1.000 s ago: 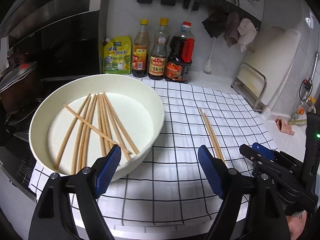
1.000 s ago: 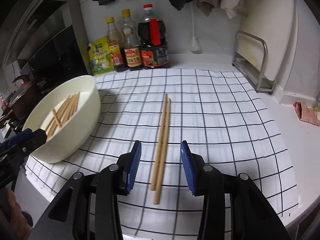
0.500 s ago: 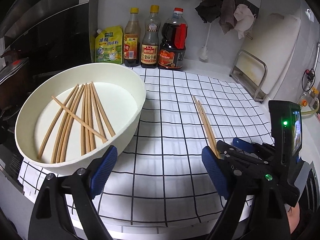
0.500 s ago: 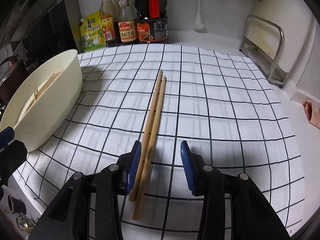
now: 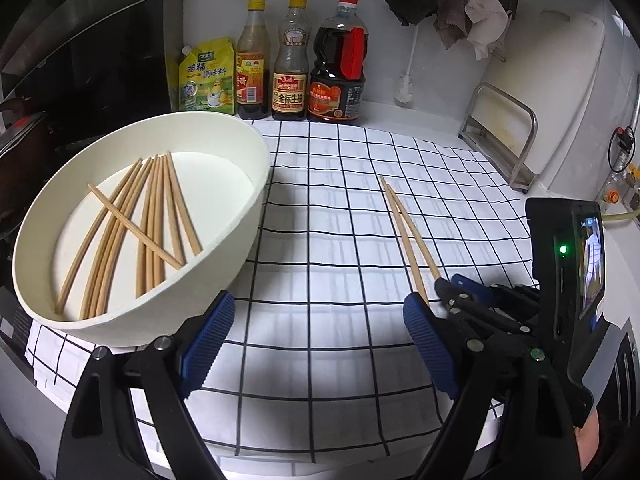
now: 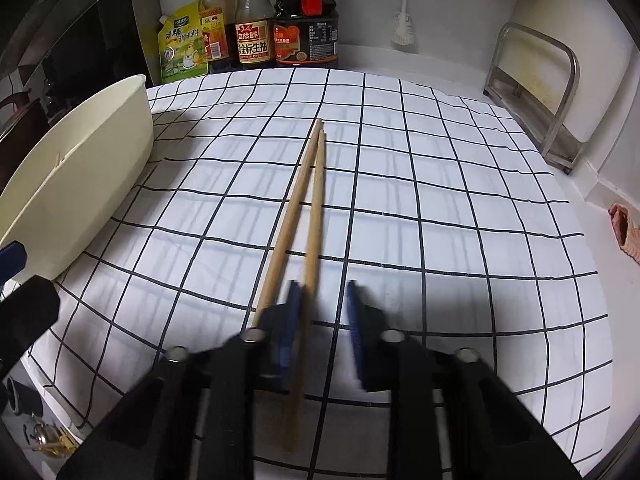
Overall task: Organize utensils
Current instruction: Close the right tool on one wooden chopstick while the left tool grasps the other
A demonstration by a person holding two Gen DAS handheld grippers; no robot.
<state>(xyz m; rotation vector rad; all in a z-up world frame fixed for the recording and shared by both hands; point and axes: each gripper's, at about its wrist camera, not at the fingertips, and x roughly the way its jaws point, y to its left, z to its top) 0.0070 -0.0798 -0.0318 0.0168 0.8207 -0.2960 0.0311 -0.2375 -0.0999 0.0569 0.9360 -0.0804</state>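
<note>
Two wooden chopsticks (image 6: 305,208) lie side by side on the checked cloth (image 6: 440,208); they also show in the left wrist view (image 5: 406,228). My right gripper (image 6: 322,312) is open and low over their near ends: one chopstick lies between the jaws, the other passes under the left pad. It also shows in the left wrist view (image 5: 460,292). A cream bowl (image 5: 244,148) at the left holds several chopsticks (image 5: 152,216). My left gripper (image 5: 316,344) is open and empty, near the bowl's front.
A yellow pouch (image 5: 206,76) and three sauce bottles (image 5: 290,64) stand against the back wall. A metal rack (image 5: 504,136) with a white board is at the right. A stove and pot (image 5: 20,136) are to the left of the bowl.
My right gripper has moved forward and down onto the near ends of the two chopsticks. My left gripper has drawn back a little from the bowl.
</note>
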